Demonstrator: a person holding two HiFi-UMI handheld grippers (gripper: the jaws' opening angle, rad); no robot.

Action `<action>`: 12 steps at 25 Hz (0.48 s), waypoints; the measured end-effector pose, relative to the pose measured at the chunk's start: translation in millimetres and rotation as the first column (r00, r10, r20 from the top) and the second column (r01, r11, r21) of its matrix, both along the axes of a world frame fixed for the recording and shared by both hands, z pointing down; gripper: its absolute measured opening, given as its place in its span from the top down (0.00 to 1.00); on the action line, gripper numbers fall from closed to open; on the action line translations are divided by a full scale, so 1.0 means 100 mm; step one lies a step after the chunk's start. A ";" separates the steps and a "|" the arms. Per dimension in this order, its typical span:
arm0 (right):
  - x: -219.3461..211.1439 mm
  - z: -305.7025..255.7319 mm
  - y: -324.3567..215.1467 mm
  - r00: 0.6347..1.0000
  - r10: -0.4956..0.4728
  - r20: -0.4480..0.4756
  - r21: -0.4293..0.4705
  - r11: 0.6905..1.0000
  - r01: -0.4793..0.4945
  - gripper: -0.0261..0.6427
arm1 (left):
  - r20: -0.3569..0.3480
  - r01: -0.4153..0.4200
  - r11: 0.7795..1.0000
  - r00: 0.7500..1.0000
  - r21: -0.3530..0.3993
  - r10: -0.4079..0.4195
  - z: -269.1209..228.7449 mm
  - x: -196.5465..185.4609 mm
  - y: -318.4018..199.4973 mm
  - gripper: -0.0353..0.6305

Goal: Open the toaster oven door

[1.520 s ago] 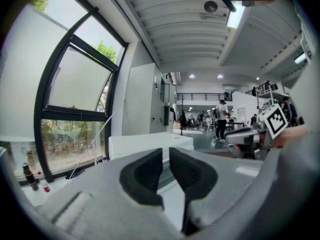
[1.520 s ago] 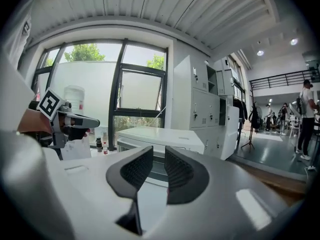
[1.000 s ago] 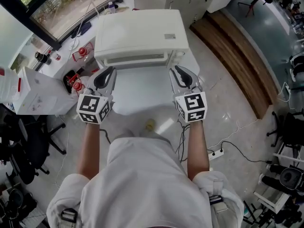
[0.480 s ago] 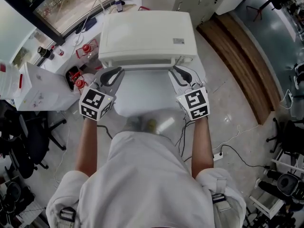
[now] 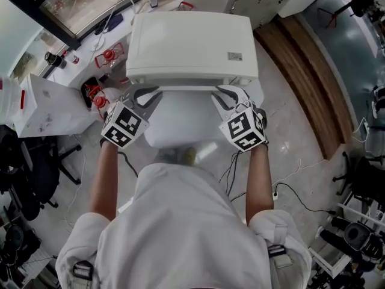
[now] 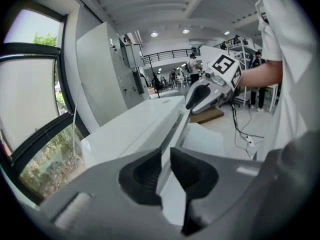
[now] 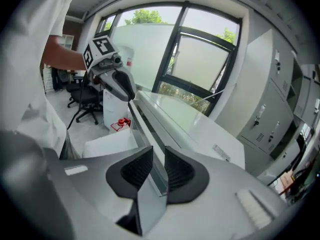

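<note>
The white toaster oven (image 5: 192,41) stands on a small white table (image 5: 177,131) in front of me. My left gripper (image 5: 146,93) is at the left end of the door's top edge (image 5: 180,89), my right gripper (image 5: 224,95) at the right end. In the left gripper view the white edge (image 6: 175,129) runs between the jaws of the left gripper (image 6: 166,171); these jaws have just been opening a little and the pads still touch the edge. In the right gripper view the right gripper (image 7: 159,171) is shut on the door's edge (image 7: 142,116), which seems tilted slightly out.
A white box (image 5: 45,107) and red-capped items (image 5: 105,59) lie left of the oven by the window (image 5: 90,5). Black chairs (image 5: 36,167) stand at the left. Cables (image 5: 289,188) cross the floor at the right, beside a wooden strip (image 5: 307,71).
Both grippers moved forward and down to the oven's front and rolled inward. They hung apart from the oven before; now their jaws are round the door's top edge.
</note>
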State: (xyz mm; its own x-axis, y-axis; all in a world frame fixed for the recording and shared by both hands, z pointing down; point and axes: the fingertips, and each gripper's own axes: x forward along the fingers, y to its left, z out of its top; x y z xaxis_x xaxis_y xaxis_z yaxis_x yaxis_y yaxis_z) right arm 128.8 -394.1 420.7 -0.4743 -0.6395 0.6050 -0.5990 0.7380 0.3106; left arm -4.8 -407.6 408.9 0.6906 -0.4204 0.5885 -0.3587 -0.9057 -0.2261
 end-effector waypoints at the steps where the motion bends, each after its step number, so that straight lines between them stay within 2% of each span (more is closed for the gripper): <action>1: -0.01 0.03 -0.01 1.000 -0.013 -0.024 -0.010 1.000 0.013 0.87 | 0.029 -0.013 1.000 1.000 0.000 0.013 0.05 0.00 0.00 0.87; 6: -0.07 0.12 -0.07 0.994 -0.065 -0.088 -0.050 0.997 0.061 0.87 | 0.113 -0.046 0.999 0.992 -0.004 0.046 0.19 -0.02 -0.05 0.84; 12: -0.08 0.17 -0.12 0.980 -0.134 -0.150 -0.102 0.988 0.119 0.87 | 0.162 -0.082 0.997 0.983 -0.012 0.083 0.26 -0.02 -0.11 0.84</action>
State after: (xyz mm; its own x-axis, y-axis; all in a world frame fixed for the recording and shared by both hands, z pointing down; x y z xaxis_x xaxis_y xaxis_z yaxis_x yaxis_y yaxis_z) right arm 120.8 -405.7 437.4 -0.4428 -0.5190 0.7312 -0.4487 0.8343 0.3205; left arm -6.7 -418.8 435.0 0.6175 -0.3629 0.6978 -0.2419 -0.9318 -0.2706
